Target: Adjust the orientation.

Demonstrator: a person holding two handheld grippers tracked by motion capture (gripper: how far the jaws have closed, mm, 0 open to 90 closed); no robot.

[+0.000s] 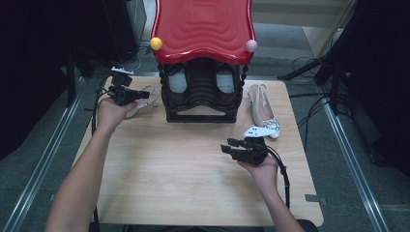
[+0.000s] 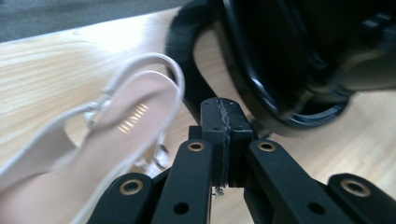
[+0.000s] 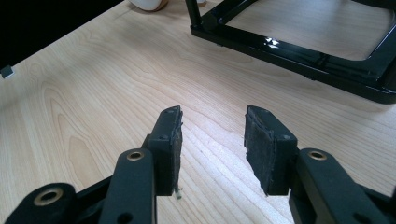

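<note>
Near right: right gripper (image 1: 232, 147) resting low over bare table (image 1: 169, 183), jaws partly apart and empty, aimed left. Far left: left gripper (image 1: 143, 94) with pads pressed together, apparently pinching the strap of the beige sandal (image 2: 112, 135), though blur hides the contact. Sandal lies just left of the black rack (image 1: 203, 94), long axis running diagonally toward it. Left forearm stretched well forward.

Standing at the far edge of the light wooden bench (image 1: 193, 164): black shoe rack (image 1: 203, 94) with wavy red plastic top. Right of the rack, lying flat: beige slingback shoe (image 1: 262, 108).
</note>
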